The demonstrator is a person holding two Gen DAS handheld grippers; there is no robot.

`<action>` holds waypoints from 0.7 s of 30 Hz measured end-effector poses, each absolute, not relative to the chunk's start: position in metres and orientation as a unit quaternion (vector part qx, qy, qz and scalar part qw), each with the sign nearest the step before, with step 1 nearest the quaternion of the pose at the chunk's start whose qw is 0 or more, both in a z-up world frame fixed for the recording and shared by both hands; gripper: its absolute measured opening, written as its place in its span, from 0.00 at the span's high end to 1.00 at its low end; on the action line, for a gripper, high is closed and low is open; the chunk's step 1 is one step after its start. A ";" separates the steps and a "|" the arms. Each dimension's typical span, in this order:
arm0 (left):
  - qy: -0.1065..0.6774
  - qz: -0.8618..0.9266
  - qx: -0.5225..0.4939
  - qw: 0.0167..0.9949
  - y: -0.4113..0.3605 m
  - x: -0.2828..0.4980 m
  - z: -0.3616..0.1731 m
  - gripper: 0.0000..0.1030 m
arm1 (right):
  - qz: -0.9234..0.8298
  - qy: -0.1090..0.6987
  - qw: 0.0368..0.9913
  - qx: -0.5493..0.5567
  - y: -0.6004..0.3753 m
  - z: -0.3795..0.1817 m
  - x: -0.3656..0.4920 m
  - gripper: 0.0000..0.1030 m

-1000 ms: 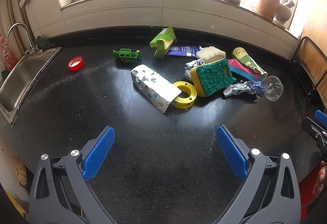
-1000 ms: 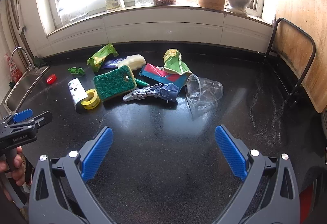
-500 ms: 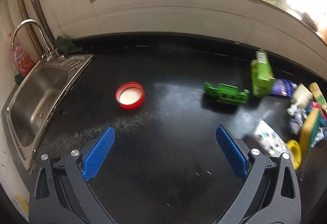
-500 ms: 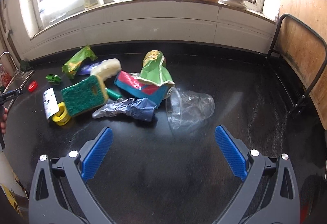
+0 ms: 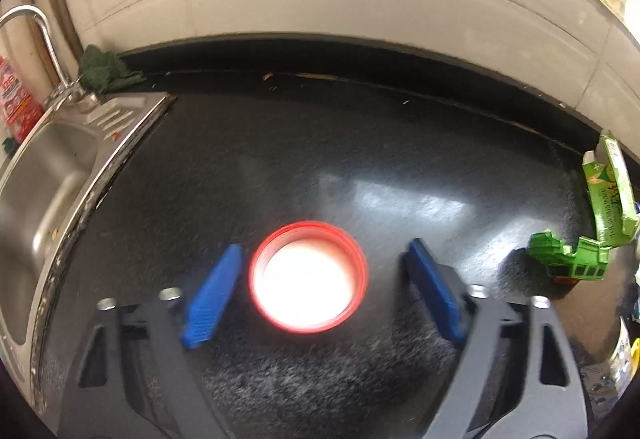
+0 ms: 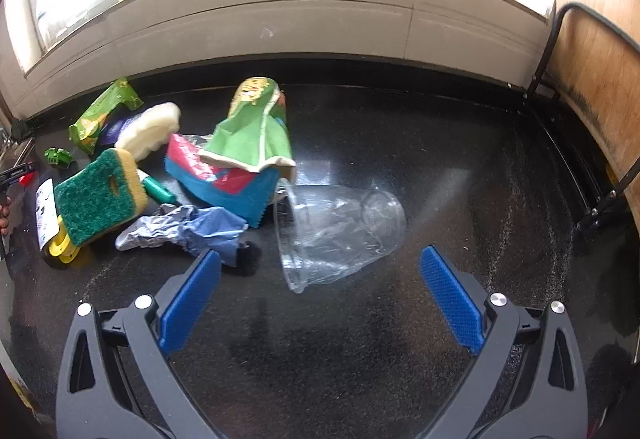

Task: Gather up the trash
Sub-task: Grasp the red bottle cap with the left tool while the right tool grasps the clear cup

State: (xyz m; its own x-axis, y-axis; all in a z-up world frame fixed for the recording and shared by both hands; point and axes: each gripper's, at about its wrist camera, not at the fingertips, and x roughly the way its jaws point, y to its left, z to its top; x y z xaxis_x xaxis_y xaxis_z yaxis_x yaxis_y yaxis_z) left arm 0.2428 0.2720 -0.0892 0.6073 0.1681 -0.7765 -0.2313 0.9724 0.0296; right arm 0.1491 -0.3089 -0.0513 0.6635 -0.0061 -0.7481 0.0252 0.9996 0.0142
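The left claw (image 5: 318, 289) is pointing steeply down at the black speckled desk (image 5: 360, 143), its jaws closing around a round red plastic lid with a white inside (image 5: 308, 277). The lid is lying flat between the blue ribbed pads (image 5: 212, 295); the left pad is sitting just beside the rim, the right pad is standing a little apart, and neither is pressing on it yet. The picture is blurring here.

The right claw (image 6: 318, 293) is also tilting down at the desk with its jaws spread wide and nothing gripped. A crushed clear plastic cup (image 6: 340, 235) is lying on its side just ahead of the pads, its mouth facing left.

Half a second ago the lid was sitting well ahead of the left claw and its jaws were at their widest; now the lid is lying between them. The cup has likewise come closer to the right claw.

To the left of the lid, the steel sink (image 5: 44, 175) is edging the desk, with a curved tap (image 5: 36, 35) and a dark green cloth (image 5: 106, 73) behind it. The desk is lying bare between lid and sink, and bare back to the white wall panel (image 5: 360, 7). Off to the right, a small green plastic piece (image 5: 568, 257) and a green carton (image 5: 610, 195) are resting well apart from the lid.

Left of the cup, a crumpled blue-grey wrapper (image 6: 188, 229), a green scouring sponge (image 6: 98, 197) and a green-and-cream pouch (image 6: 252, 131) are crowding together. To the right the desk is running clear to a black metal rack (image 6: 572, 87) against a wooden board (image 6: 600, 67).
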 end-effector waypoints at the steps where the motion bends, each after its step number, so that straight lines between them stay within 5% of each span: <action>1: 0.428 0.109 -0.034 0.897 0.270 0.245 -0.090 0.38 | -0.009 0.413 0.910 0.016 -0.312 -0.053 0.152 0.09; 2: 0.429 0.104 -0.034 0.897 0.267 0.245 -0.090 0.51 | -0.007 0.415 0.910 0.023 -0.316 -0.055 0.155 0.10; 6: 0.432 0.110 -0.028 0.895 0.256 0.241 -0.090 0.53 | -0.012 0.428 0.904 0.019 -0.317 -0.061 0.170 0.29; 7: 0.436 0.109 -0.034 0.893 0.255 0.238 -0.088 0.53 | -0.012 0.433 0.901 0.017 -0.317 -0.063 0.173 0.44; 8: 0.438 0.106 -0.043 0.892 0.255 0.236 -0.088 0.53 | -0.014 0.441 0.897 0.014 -0.318 -0.067 0.176 0.72; 10: 0.433 0.109 -0.045 0.894 0.258 0.227 -0.080 0.53 | -0.020 0.447 0.894 0.007 -0.318 -0.070 0.178 0.93; 21: 0.384 0.115 -0.034 0.916 0.248 0.064 -0.014 0.53 | 0.029 0.364 0.931 -0.015 -0.283 -0.002 0.114 0.95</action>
